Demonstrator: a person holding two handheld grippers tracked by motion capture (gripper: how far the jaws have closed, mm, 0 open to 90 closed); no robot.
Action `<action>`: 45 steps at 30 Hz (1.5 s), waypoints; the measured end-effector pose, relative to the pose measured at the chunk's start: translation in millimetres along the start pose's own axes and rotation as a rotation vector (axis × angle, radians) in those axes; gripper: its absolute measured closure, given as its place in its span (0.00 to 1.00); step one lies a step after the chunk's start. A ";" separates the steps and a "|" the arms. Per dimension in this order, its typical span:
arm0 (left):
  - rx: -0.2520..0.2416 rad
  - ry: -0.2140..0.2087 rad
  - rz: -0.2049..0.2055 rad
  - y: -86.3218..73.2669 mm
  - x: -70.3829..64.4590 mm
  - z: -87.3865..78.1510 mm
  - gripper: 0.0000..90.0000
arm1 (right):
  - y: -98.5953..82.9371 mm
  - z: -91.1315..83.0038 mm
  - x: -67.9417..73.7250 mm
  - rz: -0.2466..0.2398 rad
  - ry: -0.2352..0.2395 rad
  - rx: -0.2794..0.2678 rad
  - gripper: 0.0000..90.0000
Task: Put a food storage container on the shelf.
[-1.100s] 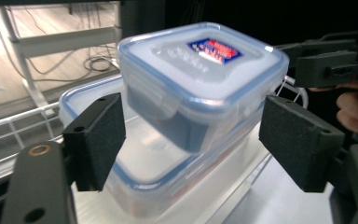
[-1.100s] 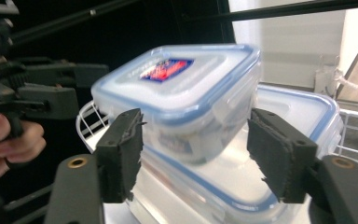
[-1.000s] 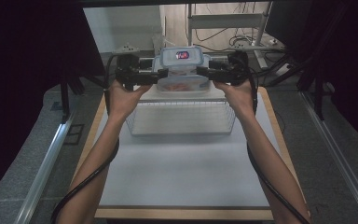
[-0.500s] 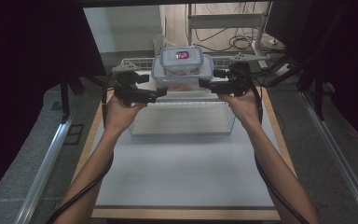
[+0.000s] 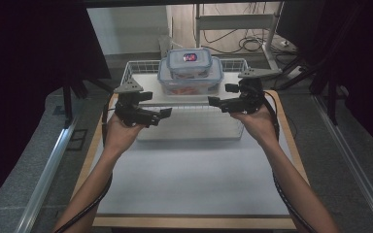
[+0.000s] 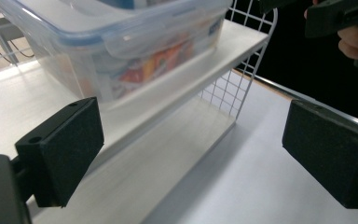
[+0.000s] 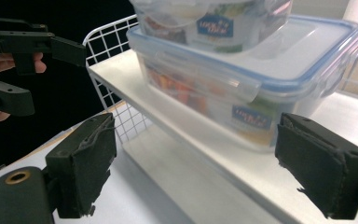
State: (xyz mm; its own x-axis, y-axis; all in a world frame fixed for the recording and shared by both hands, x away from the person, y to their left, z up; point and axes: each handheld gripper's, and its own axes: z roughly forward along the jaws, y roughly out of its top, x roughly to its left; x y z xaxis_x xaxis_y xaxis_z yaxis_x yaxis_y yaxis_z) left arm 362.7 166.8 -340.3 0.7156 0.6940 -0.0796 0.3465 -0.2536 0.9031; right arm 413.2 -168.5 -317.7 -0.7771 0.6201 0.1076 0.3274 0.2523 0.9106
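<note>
Hiding smaller box's (image 5: 190, 59) contents: glare.

Both forearms reach in from the near edge, angled slightly inward, each hand wrapped around a tool. The left tool (image 5: 166, 113) is held at the left, its black jaws pointing right toward the middle and standing wide apart with nothing between them. The right tool (image 5: 213, 102) is held a little farther forward, pointing left, jaws likewise spread and empty. The two tool tips face each other, well apart. A cable trails along each arm.
</note>
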 end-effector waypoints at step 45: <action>0.026 -0.019 0.030 -97.1 -51.5 0.4 0.05 | -85.0 -0.7 50.9 -0.078 0.066 0.107 0.05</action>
State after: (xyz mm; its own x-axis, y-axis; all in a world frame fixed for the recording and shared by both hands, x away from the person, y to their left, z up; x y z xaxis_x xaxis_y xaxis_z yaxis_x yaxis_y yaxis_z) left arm 292.5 155.4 -424.0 0.7376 0.6725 -0.0608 0.3401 -0.2922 0.8939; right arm 345.4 -158.9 -389.4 -0.8350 0.5461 0.0671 0.3170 0.3779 0.8699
